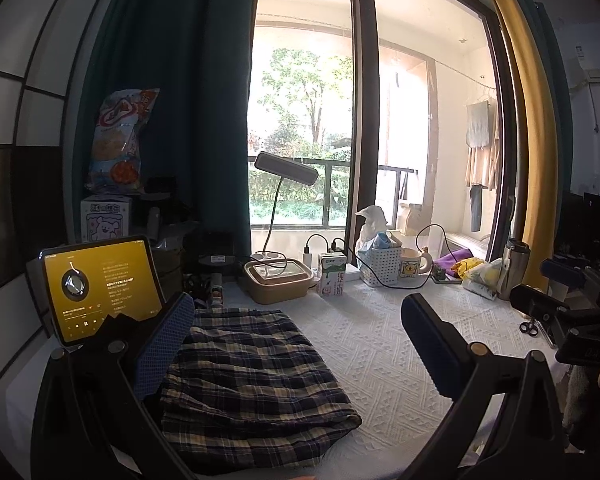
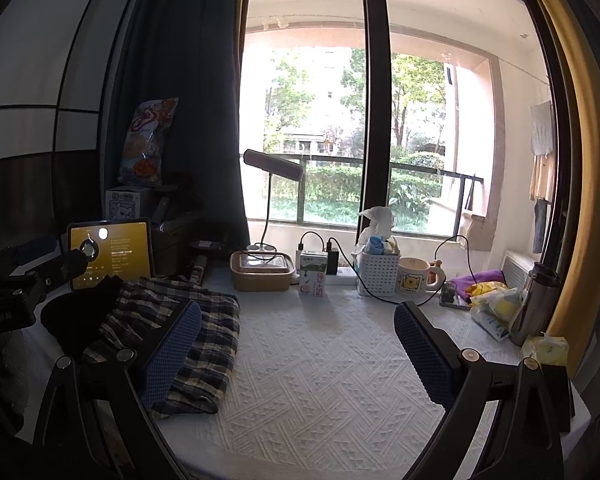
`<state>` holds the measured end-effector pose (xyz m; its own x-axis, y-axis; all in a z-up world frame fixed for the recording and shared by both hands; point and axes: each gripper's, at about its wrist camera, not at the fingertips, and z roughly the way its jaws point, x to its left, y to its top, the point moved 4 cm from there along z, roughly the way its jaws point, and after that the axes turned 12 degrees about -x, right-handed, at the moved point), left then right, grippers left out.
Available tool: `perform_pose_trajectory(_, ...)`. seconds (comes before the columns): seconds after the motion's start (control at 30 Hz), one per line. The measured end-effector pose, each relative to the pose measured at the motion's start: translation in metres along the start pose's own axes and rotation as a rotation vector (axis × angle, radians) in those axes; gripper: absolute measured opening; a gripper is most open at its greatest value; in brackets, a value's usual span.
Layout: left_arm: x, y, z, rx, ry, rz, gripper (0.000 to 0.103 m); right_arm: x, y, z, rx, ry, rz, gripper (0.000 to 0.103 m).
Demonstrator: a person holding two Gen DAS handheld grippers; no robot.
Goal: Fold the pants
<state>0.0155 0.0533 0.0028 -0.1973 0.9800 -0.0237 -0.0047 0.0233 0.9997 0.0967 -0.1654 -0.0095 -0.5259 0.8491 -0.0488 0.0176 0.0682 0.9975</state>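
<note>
Left wrist view shows one pair of plaid pants (image 1: 256, 380) folded into a bundle on the white tablecloth (image 1: 400, 344), with the left gripper (image 1: 296, 340) spread wide above it, holding nothing, one tablet (image 1: 100, 284) and one lamp (image 1: 286, 169) behind. Right wrist view shows the right gripper (image 2: 298, 350) spread and empty, the pants (image 2: 188, 332) under its left finger, near one milk carton (image 2: 313, 273), one basket (image 2: 378, 272) and one mug (image 2: 416, 276).

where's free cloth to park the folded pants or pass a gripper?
Free: white cloth right of the pants, bounded behind by the milk carton and basket. Crowded: back edge from lunchbox through mug and cable to flask; tablet at left.
</note>
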Motion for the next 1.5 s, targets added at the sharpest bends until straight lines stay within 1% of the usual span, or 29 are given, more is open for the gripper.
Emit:
perform_pose_trajectory(0.87,-0.0009,0.0,-0.0001,0.006,-0.003,-0.004,0.102,0.0032,-0.002,0.0037,0.011,0.005,0.0,0.098)
perform_pose_trajectory(1.5,-0.0021,0.0005,-0.0031,0.009,0.014,-0.007,0.102,0.0027,-0.0039,0.0022,0.014,0.003,0.0,0.098)
